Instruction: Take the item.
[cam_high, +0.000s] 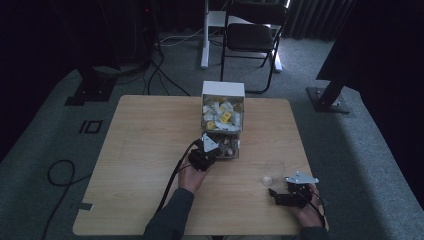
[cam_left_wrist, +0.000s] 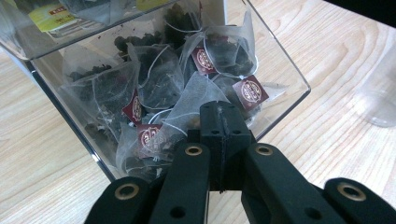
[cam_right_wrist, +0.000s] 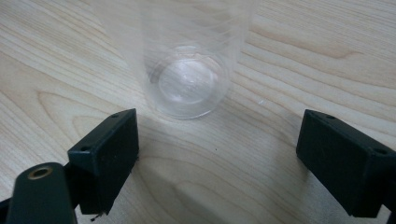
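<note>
Left tool (cam_left_wrist: 223, 122) pressed together at the mouth of a clear plastic bin (cam_left_wrist: 285, 70), jaws closed with nothing visibly pinched between them; tips just at the heap of pyramid mesh tea bags with maroon tags (cam_left_wrist: 154, 88). Cannot tell whether a mesh corner is caught. Bin sitting near the middle of the light wood-grain bench (cam_high: 145, 130), in front of a white open-topped box of pale and yellow sachets (cam_high: 222, 116) that reaches toward the far edge. Second clear compartment with a yellow-labelled packet (cam_left_wrist: 46, 16) stacked above the tea bags, cut off by the top of the left gripper view.

Right tool (cam_right_wrist: 217, 158) spread wide near the near right corner of the bench, holding nothing, jaws flanking but not touching a clear, empty drinking glass (cam_right_wrist: 189, 70) standing upright just ahead of them. Same glass faint and hard to make out from above (cam_high: 272, 172).

Left hand (cam_high: 192, 177) and dark sleeve (cam_high: 170, 217) rising from the near edge; right hand (cam_high: 307, 212) at the near right corner.

Grey carpet (cam_high: 365, 145) around the bench, a black folding chair (cam_high: 252, 35) beyond the far edge, black cables (cam_high: 60, 172) looping on the floor at left, dark curtains behind. Room dim; sachet print unreadable.
</note>
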